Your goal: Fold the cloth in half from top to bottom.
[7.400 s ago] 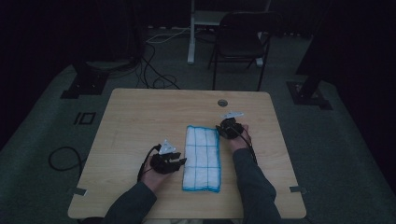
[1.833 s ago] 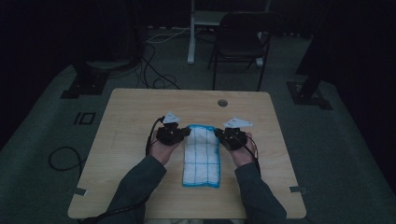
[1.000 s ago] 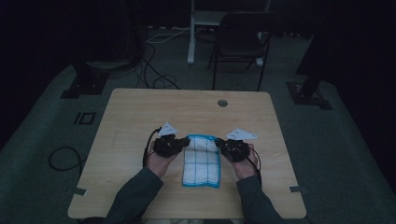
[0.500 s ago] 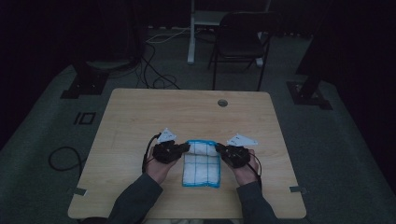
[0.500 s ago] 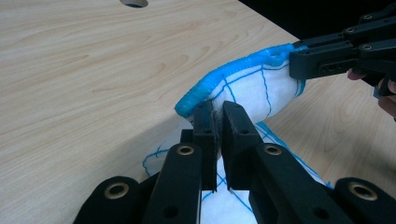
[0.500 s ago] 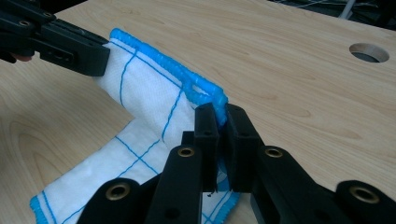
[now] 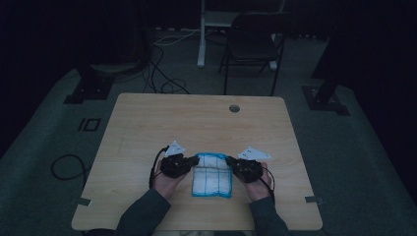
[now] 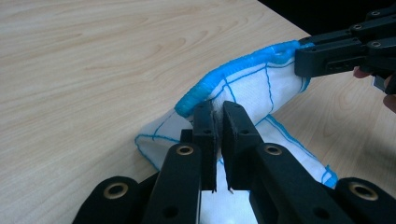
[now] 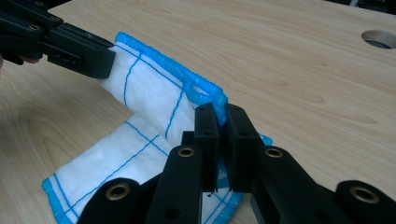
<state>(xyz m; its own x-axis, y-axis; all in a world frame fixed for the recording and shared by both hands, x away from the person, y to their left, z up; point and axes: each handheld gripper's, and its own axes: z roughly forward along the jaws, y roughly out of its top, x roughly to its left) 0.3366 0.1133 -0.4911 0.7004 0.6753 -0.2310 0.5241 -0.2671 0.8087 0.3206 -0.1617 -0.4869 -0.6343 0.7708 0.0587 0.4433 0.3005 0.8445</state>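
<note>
The desk carried a white cloth with blue grid lines near the middle of its front edge. Since a few seconds earlier the cloth's far edge had been lifted and drawn back toward the person, so it looked shorter: a fold in half seemed well under way. The left tongs were clenched on one far corner and the right tongs on the other, both hands low, either side of the cloth.

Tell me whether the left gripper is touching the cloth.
Touching. In the left gripper view the left gripper has its jaws pinched shut on the cloth at its blue edge.
</note>
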